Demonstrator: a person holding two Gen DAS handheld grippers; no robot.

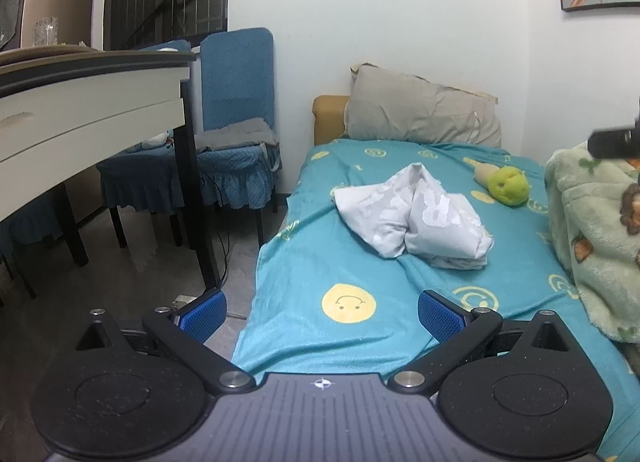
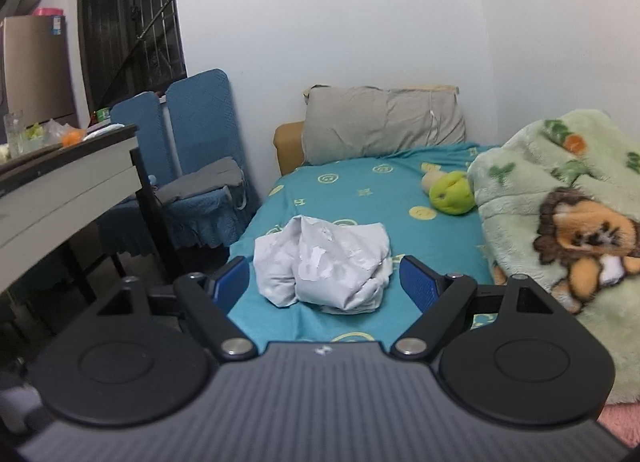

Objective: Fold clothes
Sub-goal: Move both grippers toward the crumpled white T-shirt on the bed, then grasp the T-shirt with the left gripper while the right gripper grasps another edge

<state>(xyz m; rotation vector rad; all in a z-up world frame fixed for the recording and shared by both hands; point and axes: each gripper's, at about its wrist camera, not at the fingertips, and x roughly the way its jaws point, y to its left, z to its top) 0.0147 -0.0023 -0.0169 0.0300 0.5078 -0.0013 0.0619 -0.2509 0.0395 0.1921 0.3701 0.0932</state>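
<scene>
A crumpled white garment (image 1: 412, 218) with pale lettering lies bunched in the middle of the teal bed sheet (image 1: 320, 262). My left gripper (image 1: 322, 312) hovers open over the near end of the bed, well short of the garment, nothing between its blue pads (image 1: 204, 314). In the right wrist view the same garment (image 2: 324, 266) lies just beyond my right gripper (image 2: 324, 282), which stands open wide with its blue pads (image 2: 418, 282) either side of the heap and apart from it. A black part of the right gripper (image 1: 616, 142) shows at the left wrist view's right edge.
A grey pillow (image 1: 424, 114) leans at the head of the bed. A green plush toy (image 1: 510, 186) lies near it. A pale green lion blanket (image 2: 560, 230) is heaped along the right side. Left of the bed stand blue-covered chairs (image 1: 236, 134) and a white table (image 1: 88, 110).
</scene>
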